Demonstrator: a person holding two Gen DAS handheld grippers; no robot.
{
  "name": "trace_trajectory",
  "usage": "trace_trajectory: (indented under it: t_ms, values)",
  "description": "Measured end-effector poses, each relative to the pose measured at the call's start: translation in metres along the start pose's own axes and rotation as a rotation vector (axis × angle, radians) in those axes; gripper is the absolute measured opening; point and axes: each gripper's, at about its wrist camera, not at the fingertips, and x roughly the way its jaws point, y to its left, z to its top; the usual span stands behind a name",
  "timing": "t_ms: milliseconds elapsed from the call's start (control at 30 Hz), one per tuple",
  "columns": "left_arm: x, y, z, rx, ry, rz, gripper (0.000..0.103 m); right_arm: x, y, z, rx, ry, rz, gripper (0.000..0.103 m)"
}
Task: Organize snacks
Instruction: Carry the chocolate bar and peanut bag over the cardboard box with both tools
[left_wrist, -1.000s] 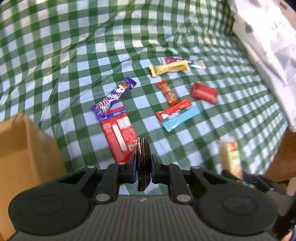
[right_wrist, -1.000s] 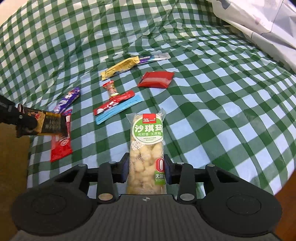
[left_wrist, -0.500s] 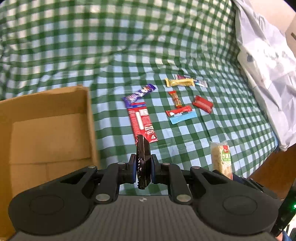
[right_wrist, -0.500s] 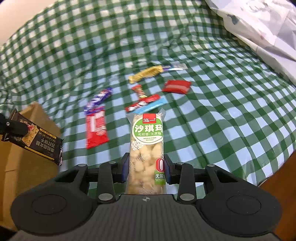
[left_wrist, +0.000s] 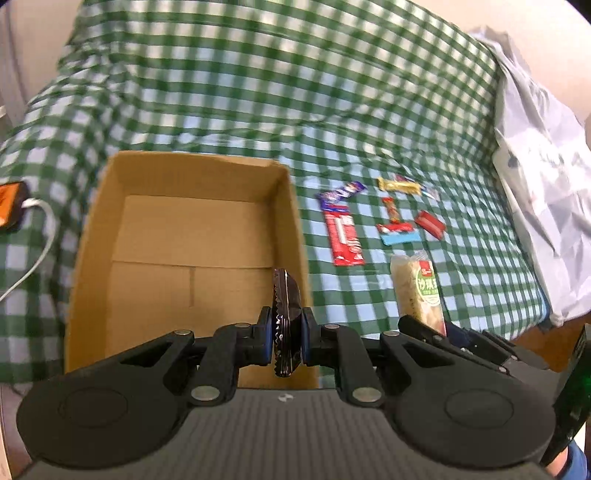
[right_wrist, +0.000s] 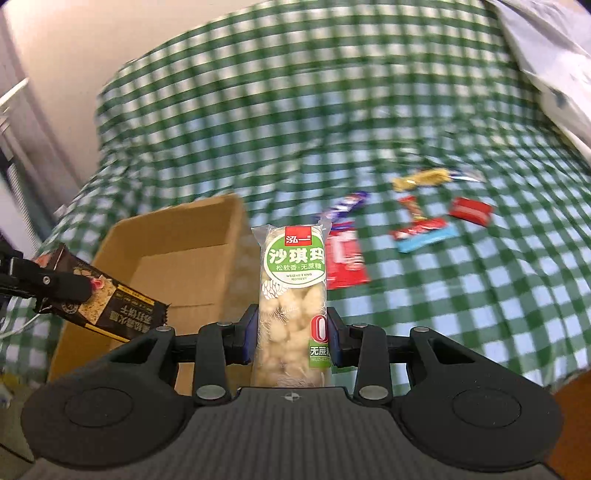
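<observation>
Snacks: the left gripper (left_wrist: 287, 334) pinches a dark cracker packet (left_wrist: 285, 325) above the cardboard box (left_wrist: 192, 229); the right gripper (right_wrist: 291, 341) clamps a sachima bar (right_wrist: 293, 306) beside the box; six remain right of it.

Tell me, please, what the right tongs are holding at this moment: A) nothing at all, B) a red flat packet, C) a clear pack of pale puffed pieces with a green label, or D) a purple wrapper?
C: in the right wrist view, the right tongs are closed on the clear pack with the green label, while the red packet and purple wrapper lie on the checked cloth.
</observation>
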Motion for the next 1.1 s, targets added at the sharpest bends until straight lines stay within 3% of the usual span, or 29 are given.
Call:
trace_trajectory:
  t_ms: [400,1100]
  values:
    - [-0.009,0.083,-0.011,-0.124,-0.021,0.041,0.016,0.016,0.086,-0.009,-0.143,0.051,0.066,0.038]
    - [0.028,0.120,-0.004,-0.165,0.033,0.065,0.016,0.061,0.121,-0.005,-0.206,0.155,0.073,0.038]
